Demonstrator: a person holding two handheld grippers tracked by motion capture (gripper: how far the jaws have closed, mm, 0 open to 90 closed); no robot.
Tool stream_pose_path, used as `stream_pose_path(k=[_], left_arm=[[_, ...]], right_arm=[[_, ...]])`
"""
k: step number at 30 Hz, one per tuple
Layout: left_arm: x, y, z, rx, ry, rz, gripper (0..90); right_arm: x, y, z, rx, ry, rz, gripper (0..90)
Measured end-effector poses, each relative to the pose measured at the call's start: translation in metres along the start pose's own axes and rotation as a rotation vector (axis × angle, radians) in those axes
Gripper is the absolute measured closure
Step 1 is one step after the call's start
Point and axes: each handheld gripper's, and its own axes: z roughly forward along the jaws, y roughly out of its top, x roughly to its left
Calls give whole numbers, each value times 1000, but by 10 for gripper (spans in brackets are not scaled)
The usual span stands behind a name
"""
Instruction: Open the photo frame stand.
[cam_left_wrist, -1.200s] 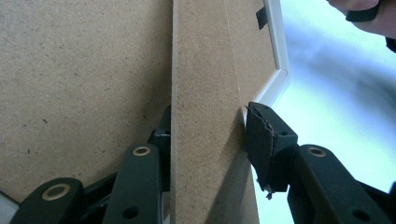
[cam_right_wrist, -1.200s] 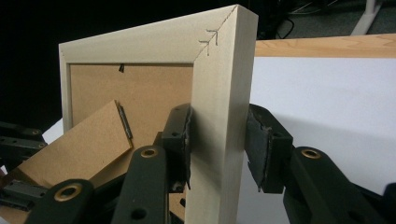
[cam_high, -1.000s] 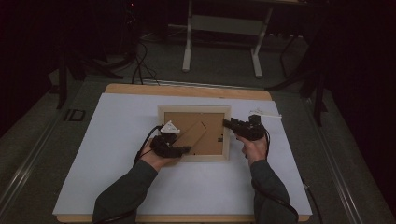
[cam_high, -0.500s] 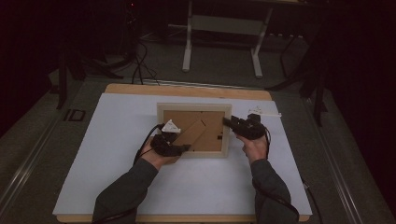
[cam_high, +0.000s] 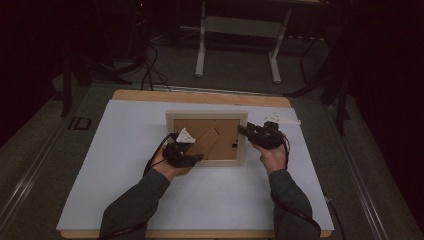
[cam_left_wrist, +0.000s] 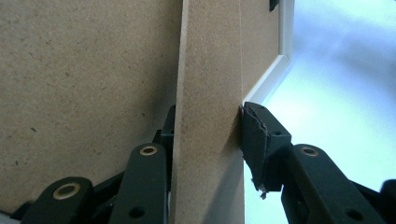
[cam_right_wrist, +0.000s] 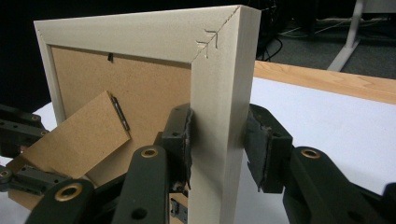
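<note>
- Lying face down near the middle of the white sheet (cam_high: 125, 150), the frame (cam_high: 206, 117) showed its brown backing (cam_right_wrist: 140, 88) upward.
- Its stand (cam_high: 209, 142) slanted from the backing's centre toward 7 o'clock.
- The left gripper (cam_high: 192, 159), at the frame's 7 o'clock corner, had the stand (cam_left_wrist: 208, 116) between its jaws; they had just been closing, and both pads touched the stand's edges.
- The right gripper (cam_high: 244, 131), at the frame's 3 o'clock side, was clamped across that rail (cam_right_wrist: 219, 121).
- The sheet covered a wooden table (cam_high: 200, 96), whose bare edge showed at 12 o'clock.
</note>
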Motion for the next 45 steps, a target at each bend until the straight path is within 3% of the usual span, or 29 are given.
stream_pose_path(k=[17, 31, 40, 45], left_arm=[[-2, 0, 4, 7, 54, 45, 637], [3, 1, 3, -9, 78, 40, 633], [1, -3, 1, -17, 63, 33, 636], [0, -5, -1, -35, 38, 7, 623]], right_arm=[[2, -1, -2, -12, 4, -28, 625], [8, 1, -1, -17, 8, -69, 625], [13, -4, -6, -33, 15, -100, 624], [15, -6, -10, -40, 25, -120, 623]])
